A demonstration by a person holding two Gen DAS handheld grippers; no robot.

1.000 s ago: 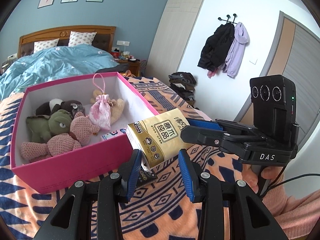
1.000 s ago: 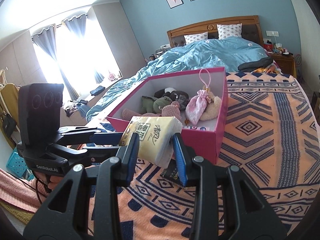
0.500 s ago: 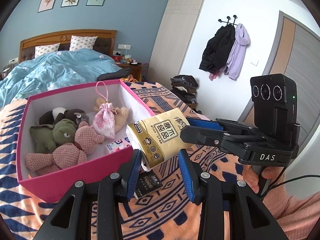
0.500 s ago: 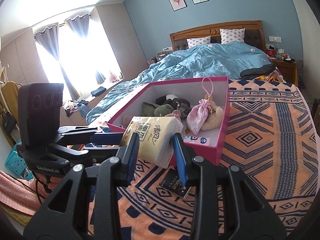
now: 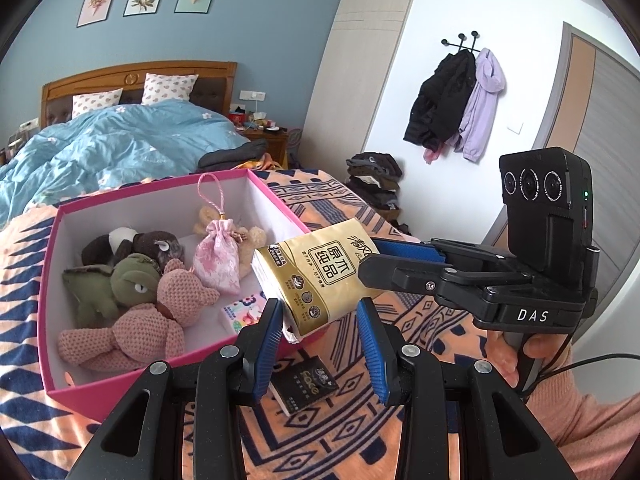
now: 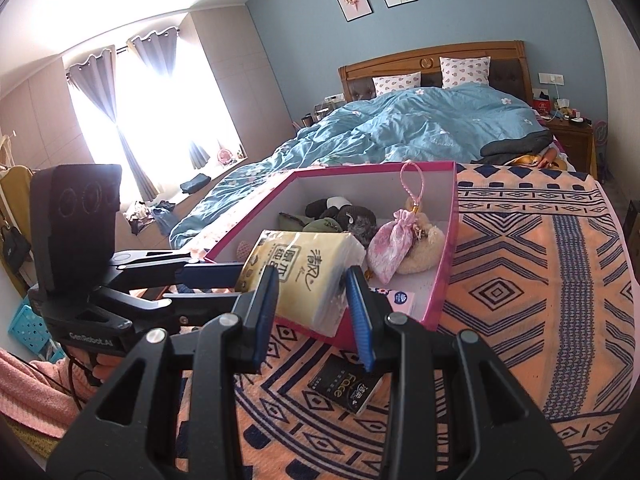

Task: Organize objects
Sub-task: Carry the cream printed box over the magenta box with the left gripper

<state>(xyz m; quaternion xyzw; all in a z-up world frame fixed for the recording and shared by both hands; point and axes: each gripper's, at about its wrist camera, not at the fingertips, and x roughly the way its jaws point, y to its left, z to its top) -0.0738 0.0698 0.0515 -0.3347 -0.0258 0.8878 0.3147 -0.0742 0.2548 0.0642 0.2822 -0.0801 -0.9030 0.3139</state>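
While right tool [image 6: 312, 300] grips tissue pack [image 6: 308, 276], pink box [image 6: 446, 264] just beyond, black packet [image 6: 346, 386] below.

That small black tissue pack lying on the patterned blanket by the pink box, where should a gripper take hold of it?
Come from straight above and pinch the two long edges of the small black tissue pack. It lies flat on the patterned blanket, so only its thin sides offer purchase, and the pink box wall crowds its far end.
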